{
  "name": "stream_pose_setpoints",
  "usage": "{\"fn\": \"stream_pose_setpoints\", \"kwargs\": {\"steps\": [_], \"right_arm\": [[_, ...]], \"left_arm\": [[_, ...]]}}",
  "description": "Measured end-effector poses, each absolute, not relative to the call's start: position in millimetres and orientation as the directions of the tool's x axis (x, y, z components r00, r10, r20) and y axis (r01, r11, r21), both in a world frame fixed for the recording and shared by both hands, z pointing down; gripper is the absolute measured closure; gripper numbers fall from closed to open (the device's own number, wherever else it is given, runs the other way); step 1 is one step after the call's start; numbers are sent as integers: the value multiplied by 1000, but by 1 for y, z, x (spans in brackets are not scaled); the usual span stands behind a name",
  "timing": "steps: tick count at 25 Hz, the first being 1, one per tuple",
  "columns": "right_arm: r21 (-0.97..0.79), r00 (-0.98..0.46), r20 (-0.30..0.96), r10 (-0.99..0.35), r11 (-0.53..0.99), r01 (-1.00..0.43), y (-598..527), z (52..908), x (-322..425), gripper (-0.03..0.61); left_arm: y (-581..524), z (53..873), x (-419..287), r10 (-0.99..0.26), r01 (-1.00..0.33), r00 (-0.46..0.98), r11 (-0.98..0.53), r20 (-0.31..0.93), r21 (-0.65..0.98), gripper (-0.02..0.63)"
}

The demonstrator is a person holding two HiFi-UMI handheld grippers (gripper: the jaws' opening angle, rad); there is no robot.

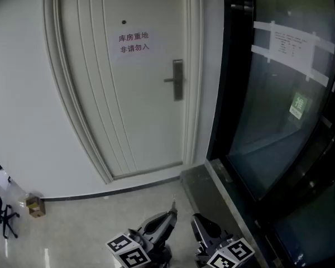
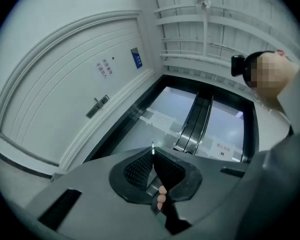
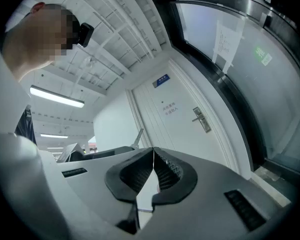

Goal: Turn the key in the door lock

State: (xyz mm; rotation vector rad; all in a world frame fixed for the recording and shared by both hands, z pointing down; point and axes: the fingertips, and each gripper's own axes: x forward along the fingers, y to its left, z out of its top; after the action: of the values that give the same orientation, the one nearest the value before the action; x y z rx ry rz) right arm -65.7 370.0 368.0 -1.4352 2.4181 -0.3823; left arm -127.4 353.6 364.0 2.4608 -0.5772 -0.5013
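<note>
White panelled door (image 1: 139,110) is fitted with a paper notice (image 1: 133,43) printed "库房重地 非请勿入". A silver lever handle with lock plate (image 1: 177,80) is mounted near its right edge. A thin metal key (image 2: 152,143) is clamped in the left gripper (image 2: 152,151), well apart from the lock plate. The right gripper (image 3: 153,151) is held with jaws pressed together.
</note>
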Motion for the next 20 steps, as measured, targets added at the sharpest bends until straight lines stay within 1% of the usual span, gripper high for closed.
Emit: {"fn": "stream_pose_setpoints", "kwargs": {"steps": [13,20], "right_arm": [[-362,-392,-110,-913,405,-840,227,367,-48,563],[-347,-389,-113,-914,403,-847,146,362,-58,563]], "left_arm": [[200,368,-111,-465,-235,851,-754,-245,614,611],[117,368,-112,-451,-214,858,-751,-248,624,611]]}}
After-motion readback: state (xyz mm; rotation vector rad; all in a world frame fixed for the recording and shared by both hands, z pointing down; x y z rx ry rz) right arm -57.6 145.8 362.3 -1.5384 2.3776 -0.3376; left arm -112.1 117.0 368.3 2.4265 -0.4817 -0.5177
